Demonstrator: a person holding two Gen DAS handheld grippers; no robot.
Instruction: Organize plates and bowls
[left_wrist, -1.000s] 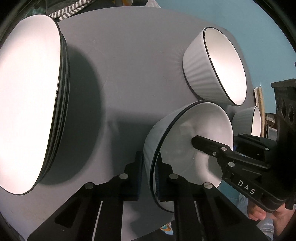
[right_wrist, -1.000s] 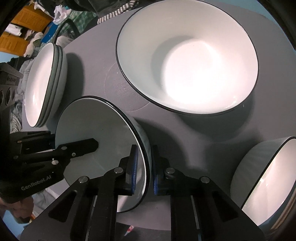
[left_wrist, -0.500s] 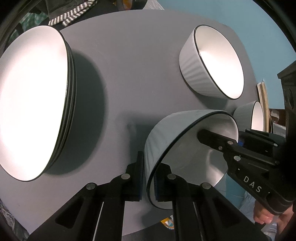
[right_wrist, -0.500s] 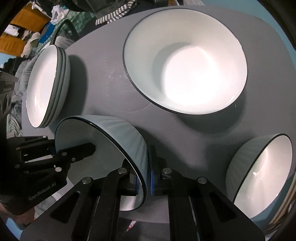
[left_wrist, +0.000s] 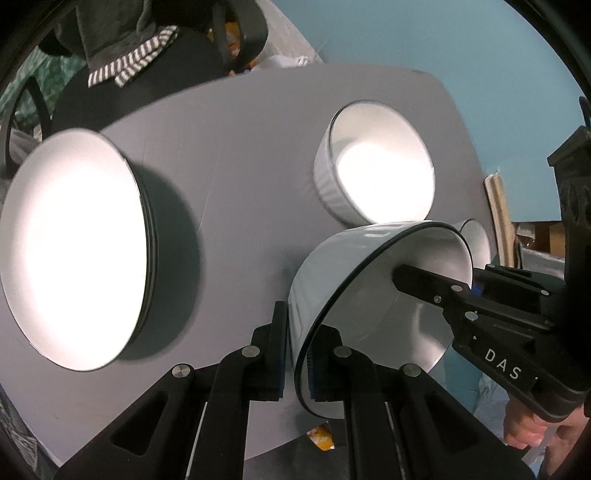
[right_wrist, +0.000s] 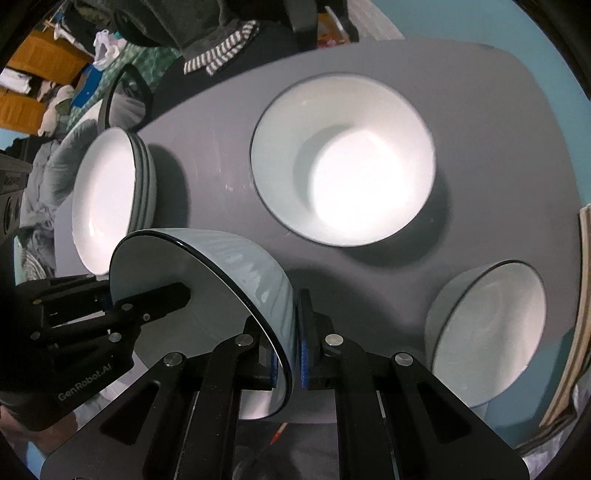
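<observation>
1. Here, nearest the lens in the left wrist view, the left gripper (left_wrist: 295, 354) is clamped tight on the rim of a ribbed white bowl (left_wrist: 332, 273), one blue pad outside the wall and one inside
2. In the right wrist view the right gripper (right_wrist: 291, 354) pinches the opposite side of that same bowl (right_wrist: 207, 295) in the same way, jaws nearly closed with only the thin wall between them
3. The bowl hangs tilted above the near edge of the grey table (left_wrist: 240, 147), clear of the surface, its dark-edged rim facing sideways
4. A hand (left_wrist: 528, 428) shows at the lower right of the left view, under the other gripper's body
5. To the left on the table sits a stack of white plates (right_wrist: 107, 199)
6. At the near right edge of the table stands a small bowl (right_wrist: 487, 332), upright and apart from the rest
7. Further back, near the middle of the table, stands a large bowl (right_wrist: 343, 158), upright and empty
8. Beyond the far edge lies dark clothing with a striped cloth (right_wrist: 221, 55), against a blue floor (left_wrist: 424, 40)
</observation>
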